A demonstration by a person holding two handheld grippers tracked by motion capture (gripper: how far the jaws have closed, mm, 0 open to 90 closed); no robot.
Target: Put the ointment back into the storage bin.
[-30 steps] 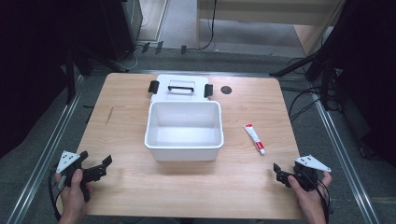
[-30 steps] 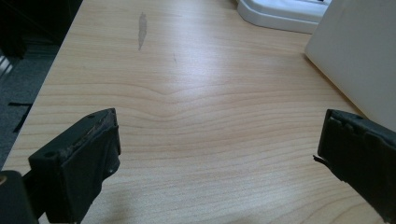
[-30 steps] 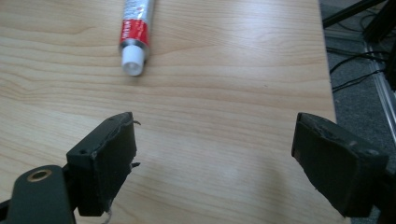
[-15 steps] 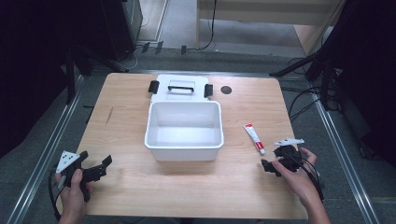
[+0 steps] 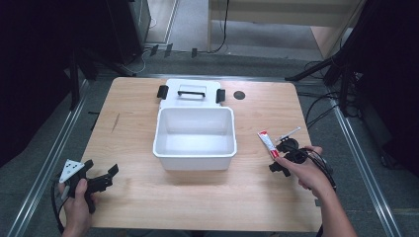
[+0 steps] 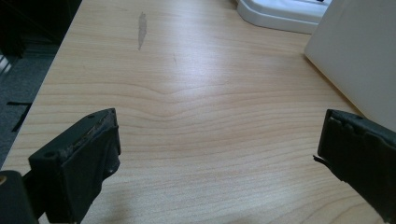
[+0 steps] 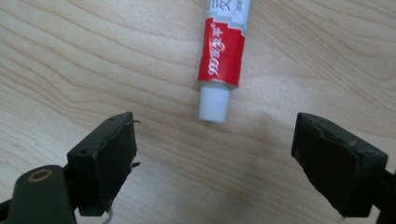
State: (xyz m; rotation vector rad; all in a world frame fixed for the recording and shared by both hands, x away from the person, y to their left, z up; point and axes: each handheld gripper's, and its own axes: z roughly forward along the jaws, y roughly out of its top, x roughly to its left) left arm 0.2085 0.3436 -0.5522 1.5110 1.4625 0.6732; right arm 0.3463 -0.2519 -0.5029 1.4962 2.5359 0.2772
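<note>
Desk [image 5: 148,197]: my wooden work surface.
Tub [image 5: 195,136]: white, mid-desk.
Left gripper [image 5: 101,180]: jaws wide apart, holding nothing.
Right gripper [image 5: 281,155]: jaws spread wide, empty, just short of the tube's cap.
Toothpaste tube [image 7: 223,51]: flat on desk, right of tub.

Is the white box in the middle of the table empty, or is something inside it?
Empty. In the high view the white box is open on top and its bare white floor shows, with nothing lying in it.
</note>
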